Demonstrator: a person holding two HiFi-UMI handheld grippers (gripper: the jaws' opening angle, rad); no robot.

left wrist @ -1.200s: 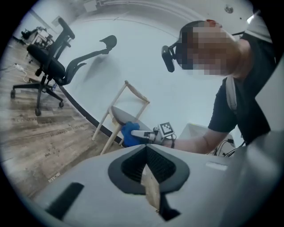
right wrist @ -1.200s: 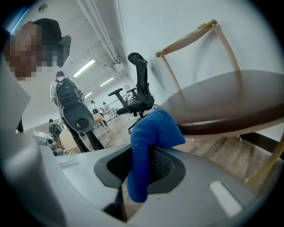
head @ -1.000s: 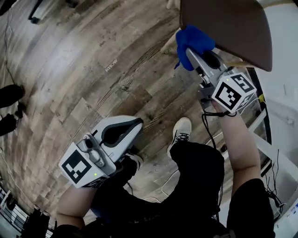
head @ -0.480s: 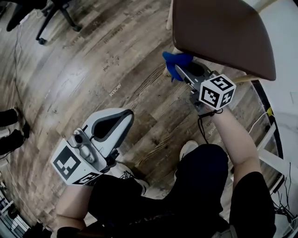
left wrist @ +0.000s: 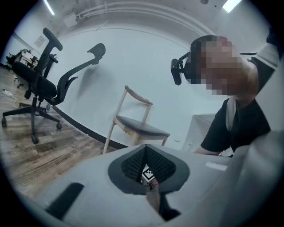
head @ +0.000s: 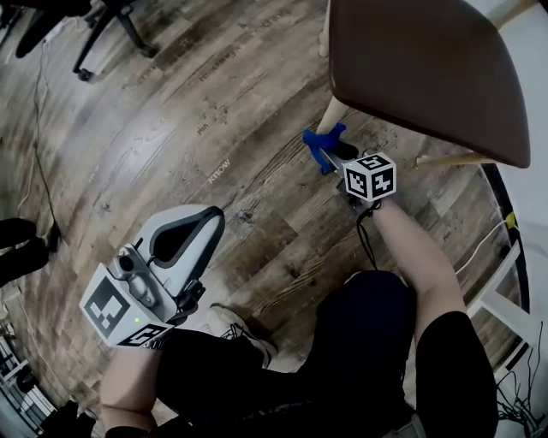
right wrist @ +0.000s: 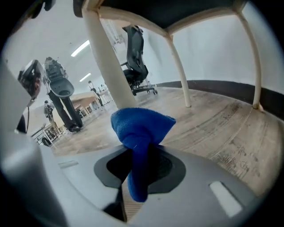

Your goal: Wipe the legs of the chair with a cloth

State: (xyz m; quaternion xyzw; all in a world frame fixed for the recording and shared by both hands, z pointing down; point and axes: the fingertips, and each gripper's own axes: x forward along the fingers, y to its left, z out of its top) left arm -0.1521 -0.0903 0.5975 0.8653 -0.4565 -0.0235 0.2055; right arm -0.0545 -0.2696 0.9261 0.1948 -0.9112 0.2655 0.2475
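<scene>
A chair with a brown seat (head: 419, 68) and pale wooden legs stands at the upper right of the head view. My right gripper (head: 330, 152) is shut on a blue cloth (head: 319, 144), low on the chair's front leg (head: 332, 114). In the right gripper view the bunched cloth (right wrist: 140, 128) sticks out between the jaws, right in front of that leg (right wrist: 108, 66); I cannot tell if they touch. My left gripper (head: 210, 218) hangs at the lower left, away from the chair, shut with nothing in it. In its own view the left gripper (left wrist: 148, 195) points toward a like chair (left wrist: 140, 126).
A black office chair (head: 103, 26) stands on the wooden floor at the upper left, with a cable (head: 38, 111) running nearby. Dark shoes (head: 21, 244) show at the left edge. A white frame (head: 514, 291) and cables lie at the right. The person's legs and a shoe (head: 231, 321) are below.
My right gripper has carried the blue cloth down the chair leg, away from the seat's underside toward the floor. The left gripper has drifted slightly down and left.
</scene>
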